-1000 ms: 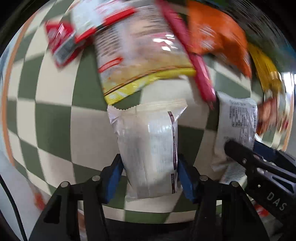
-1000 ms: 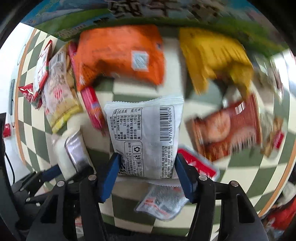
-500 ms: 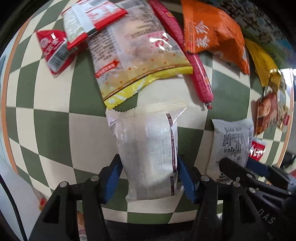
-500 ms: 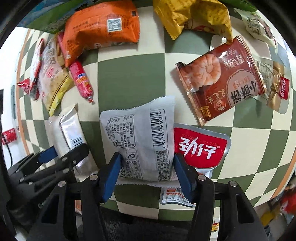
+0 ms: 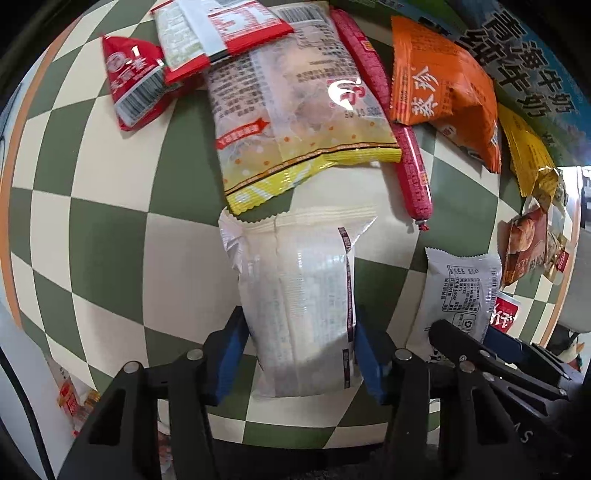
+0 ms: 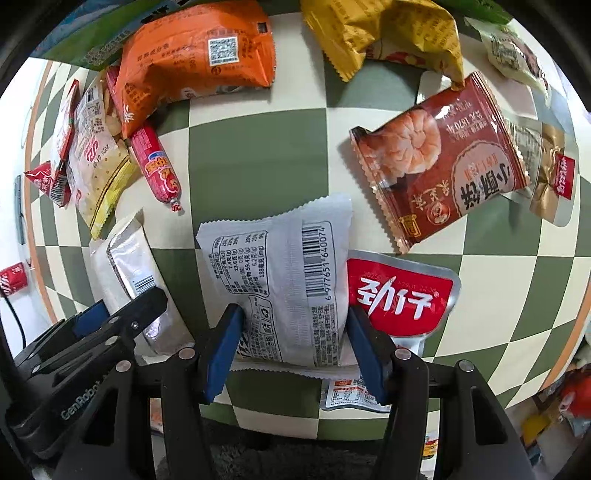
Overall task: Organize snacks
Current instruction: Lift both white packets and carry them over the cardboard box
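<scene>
My left gripper (image 5: pixel 299 354) is shut on a cream and silver snack packet (image 5: pixel 299 295), its far end just under a yellow-edged clear bag (image 5: pixel 299 122). My right gripper (image 6: pixel 295 350) is shut on a white packet with a barcode (image 6: pixel 284 280), which lies over a red and silver pouch (image 6: pixel 402 295). Each gripper shows in the other's view: the right one (image 5: pixel 491 354) at lower right, the left one (image 6: pixel 92 332) at lower left with its packet (image 6: pixel 129 277).
On the green and cream checkered table (image 6: pixel 255 155) lie an orange bag (image 6: pixel 195 59), a yellow bag (image 6: pixel 388 33), a brown shrimp packet (image 6: pixel 443 162), a red sausage stick (image 6: pixel 157 166) and red packets (image 5: pixel 136 81). A printed box (image 5: pixel 517 74) stands at the back.
Both grippers drew back toward the near side of the table with their packets; the blurred view has settled. The white packet now lies beside the red and silver pouch.
</scene>
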Demonstrator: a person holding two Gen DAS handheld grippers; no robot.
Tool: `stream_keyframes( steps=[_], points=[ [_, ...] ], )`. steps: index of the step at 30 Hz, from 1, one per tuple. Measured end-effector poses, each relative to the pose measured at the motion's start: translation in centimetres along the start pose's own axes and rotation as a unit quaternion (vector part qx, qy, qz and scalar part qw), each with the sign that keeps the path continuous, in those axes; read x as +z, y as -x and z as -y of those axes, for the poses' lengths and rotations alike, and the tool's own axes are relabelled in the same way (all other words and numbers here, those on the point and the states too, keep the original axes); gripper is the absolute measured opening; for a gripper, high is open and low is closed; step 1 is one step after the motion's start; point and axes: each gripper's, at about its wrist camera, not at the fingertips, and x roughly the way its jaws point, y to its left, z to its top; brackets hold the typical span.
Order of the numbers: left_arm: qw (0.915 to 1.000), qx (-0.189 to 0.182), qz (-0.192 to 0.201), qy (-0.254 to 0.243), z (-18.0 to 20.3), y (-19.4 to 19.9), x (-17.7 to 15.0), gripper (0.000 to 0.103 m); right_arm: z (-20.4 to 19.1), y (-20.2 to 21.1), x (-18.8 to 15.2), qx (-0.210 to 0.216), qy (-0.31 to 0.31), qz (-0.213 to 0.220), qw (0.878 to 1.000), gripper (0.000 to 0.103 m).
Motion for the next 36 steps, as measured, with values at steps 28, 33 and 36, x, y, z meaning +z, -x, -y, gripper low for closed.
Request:
stream_keyframes(
  steps=[28,33,36],
  points=[
    [0.9994,0.030,0.005,0.014,-6.7,0.0,-1.8,0.051,-3.5,1.6,-1.6,-0.048,0.043,0.012,0.998,0.077],
    [0.9994,0.030,0.010,0.013,-7.2,0.2,-2.3,0.051,-5.4,2.2,-2.9,-0.082,0.082,0.046,0.992,0.071],
    [0.9992,0.034,0.019,0.001,-5.5,2.3,-1.9,0.051,-4.7,2.6,-3.7,-0.072,0.075,0.049,0.993,0.070]
  ],
)
